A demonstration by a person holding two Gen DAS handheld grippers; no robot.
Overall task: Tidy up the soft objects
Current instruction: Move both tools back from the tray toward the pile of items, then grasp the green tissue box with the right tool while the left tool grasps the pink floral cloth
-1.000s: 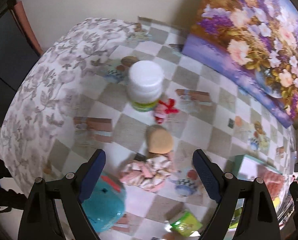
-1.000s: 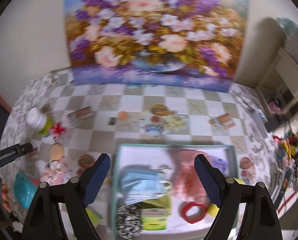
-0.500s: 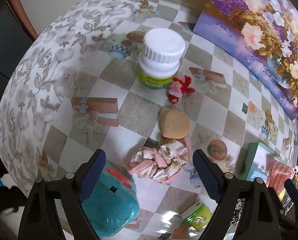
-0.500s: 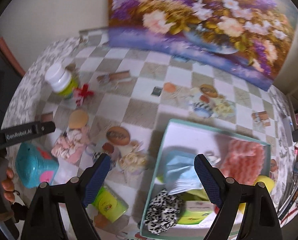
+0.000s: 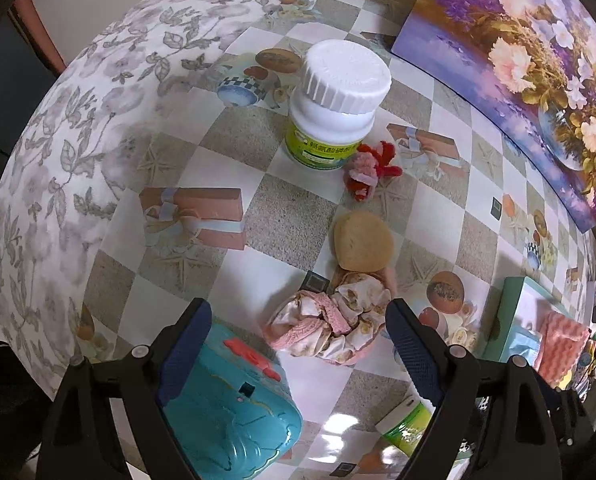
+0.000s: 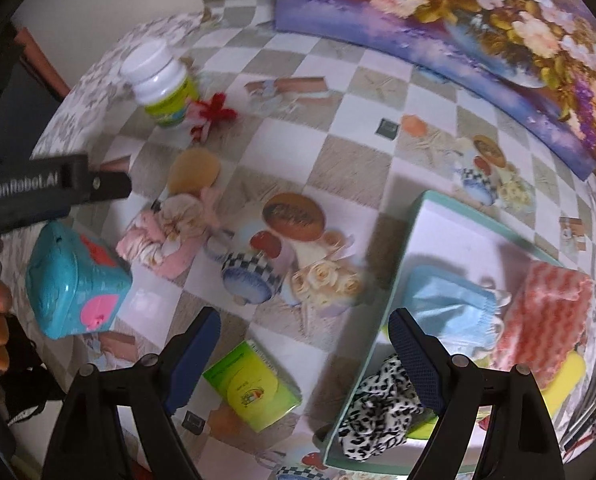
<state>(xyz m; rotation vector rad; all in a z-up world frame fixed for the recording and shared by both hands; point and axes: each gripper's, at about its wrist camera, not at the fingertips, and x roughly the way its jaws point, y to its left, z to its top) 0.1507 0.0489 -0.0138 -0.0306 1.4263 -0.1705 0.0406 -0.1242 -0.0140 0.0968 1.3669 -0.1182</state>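
A pink floral scrunchie, tan sponge, turquoise box (pink patches) and leopard-print scrunchie on checkered tablecloth.

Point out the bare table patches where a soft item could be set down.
Free: the checks between the white bottle and the painting, and the cloth's floral edge left of the bottle. Crowded: the line from red bow through tan puff to pink scrunchie.

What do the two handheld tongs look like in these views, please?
Both the left tongs and the right tongs have matte black angular arms with small silver screws, ending in dark blue textured pads. The left tool's black body bears white GenRobot.AI lettering.
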